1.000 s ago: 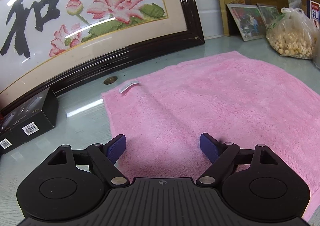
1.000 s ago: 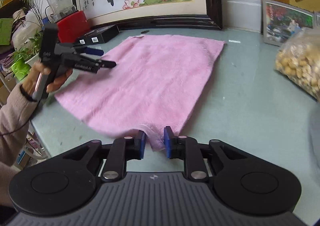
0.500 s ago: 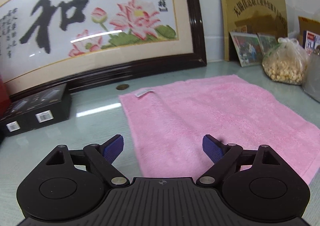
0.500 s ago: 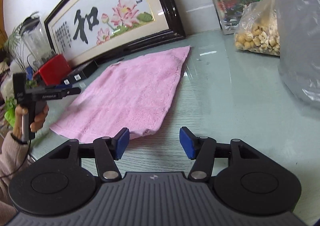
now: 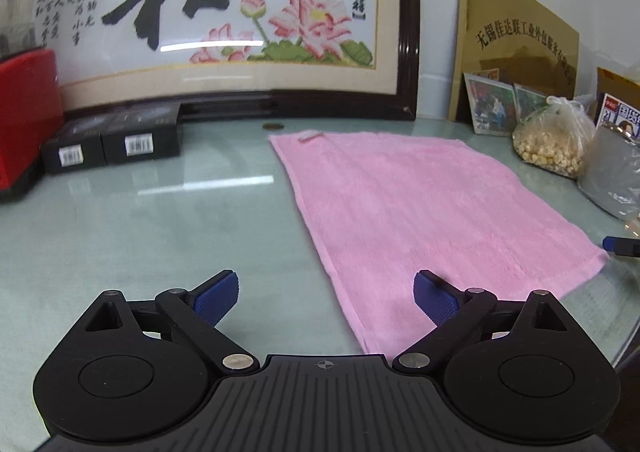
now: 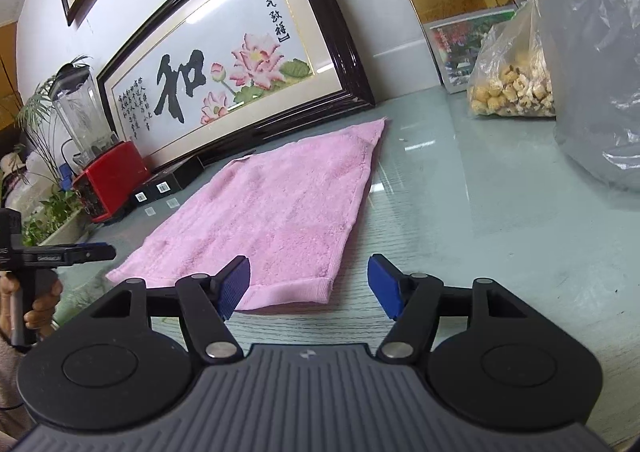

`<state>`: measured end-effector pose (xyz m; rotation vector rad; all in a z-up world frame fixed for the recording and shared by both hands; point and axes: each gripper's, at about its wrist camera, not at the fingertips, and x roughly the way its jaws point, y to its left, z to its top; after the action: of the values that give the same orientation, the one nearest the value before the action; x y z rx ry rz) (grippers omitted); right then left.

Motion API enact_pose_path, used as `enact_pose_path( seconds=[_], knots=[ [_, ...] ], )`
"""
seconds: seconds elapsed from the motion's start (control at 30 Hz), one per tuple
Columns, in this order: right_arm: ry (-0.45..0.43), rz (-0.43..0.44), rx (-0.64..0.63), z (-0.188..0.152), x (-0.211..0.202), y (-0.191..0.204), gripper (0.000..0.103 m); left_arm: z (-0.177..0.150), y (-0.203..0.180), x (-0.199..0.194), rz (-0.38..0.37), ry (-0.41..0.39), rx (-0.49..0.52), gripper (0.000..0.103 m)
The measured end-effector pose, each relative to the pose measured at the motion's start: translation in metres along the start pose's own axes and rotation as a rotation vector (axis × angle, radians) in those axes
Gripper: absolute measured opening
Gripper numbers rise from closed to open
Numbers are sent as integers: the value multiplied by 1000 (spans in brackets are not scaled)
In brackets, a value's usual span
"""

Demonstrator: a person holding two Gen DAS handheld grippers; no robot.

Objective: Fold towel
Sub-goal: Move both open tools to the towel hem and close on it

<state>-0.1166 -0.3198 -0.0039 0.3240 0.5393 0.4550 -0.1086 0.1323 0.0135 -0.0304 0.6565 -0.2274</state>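
Towel (image 5: 420, 211): pink, flat on desk (image 5: 160, 232), long axis toward 12 o'clock. Left tongs (image 5: 326, 298) gaping, near corner at 1 o'clock. Right tongs (image 6: 308, 288) gaping, hem at 11 o'clock, nearer.

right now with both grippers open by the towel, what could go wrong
1. The pink towel lies flat on smooth glass, so either gripper may slide it instead of pinching a corner.
2. The right gripper sits near the plastic bag of snacks; a wide swing could knock it.
3. The left gripper straddles the towel's left edge, so it may grab unevenly.
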Motion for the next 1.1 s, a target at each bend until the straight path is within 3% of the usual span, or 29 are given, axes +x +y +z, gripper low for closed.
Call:
enact_pose_path(
  seconds=[0.3,0.67,0.97,1.1],
  knots=[
    [-44,-115,-134,-13,8,23,74,-8,-31,1,21,-15,2,96],
    [-81,-230,-294,-30,20,48,82,-21,-48,-3,36,-39,5,84],
    [-105,-224,-300,-33,21,50,78,-21,-54,-1,78,-53,-21,66],
    [-120,-226,-298,-34,19,49,69,-23,-53,-1,94,-62,-32,45]
  ],
)
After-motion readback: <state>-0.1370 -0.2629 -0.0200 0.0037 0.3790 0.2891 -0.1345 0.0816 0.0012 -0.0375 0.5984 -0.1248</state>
